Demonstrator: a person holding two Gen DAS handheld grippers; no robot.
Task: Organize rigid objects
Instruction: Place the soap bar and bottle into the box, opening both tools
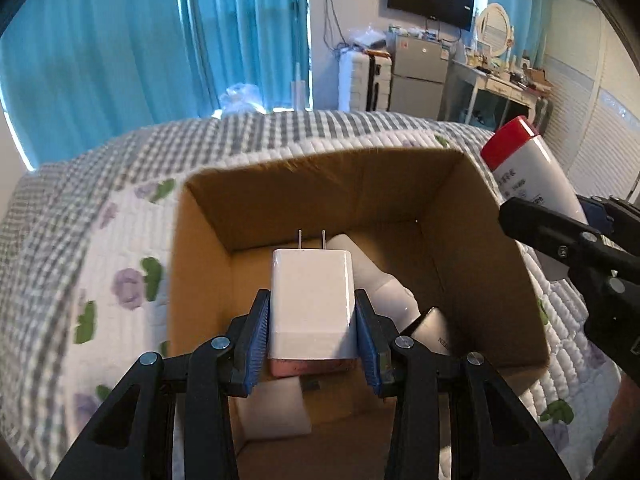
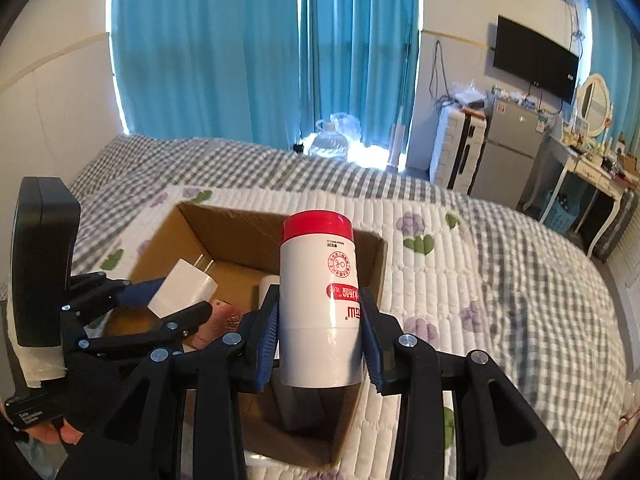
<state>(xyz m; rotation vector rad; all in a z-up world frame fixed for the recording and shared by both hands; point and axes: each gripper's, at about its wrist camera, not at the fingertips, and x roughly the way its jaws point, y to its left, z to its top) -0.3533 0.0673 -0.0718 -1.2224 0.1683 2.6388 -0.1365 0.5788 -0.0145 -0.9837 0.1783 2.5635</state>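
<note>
My left gripper [image 1: 312, 320] is shut on a white plug charger [image 1: 312, 300] and holds it above the open cardboard box [image 1: 472, 216] on the bed. The charger's two prongs point away from me. My right gripper [image 2: 320, 332] is shut on a white bottle with a red cap [image 2: 318, 300], held upright over the box's right wall [image 2: 372, 280]. The bottle also shows in the left wrist view [image 1: 528, 176], and the charger shows in the right wrist view [image 2: 184, 288]. Inside the box lie a white bottle [image 1: 384, 280], a pink item [image 1: 308, 366] and a dark flat object [image 1: 436, 330].
The box sits on a quilted bedspread [image 2: 500, 280] with grey checks and purple flowers. Blue curtains [image 2: 260, 60], a small fridge [image 2: 508, 152], a suitcase [image 2: 456, 148] and a dressing table [image 2: 592, 172] stand beyond the bed.
</note>
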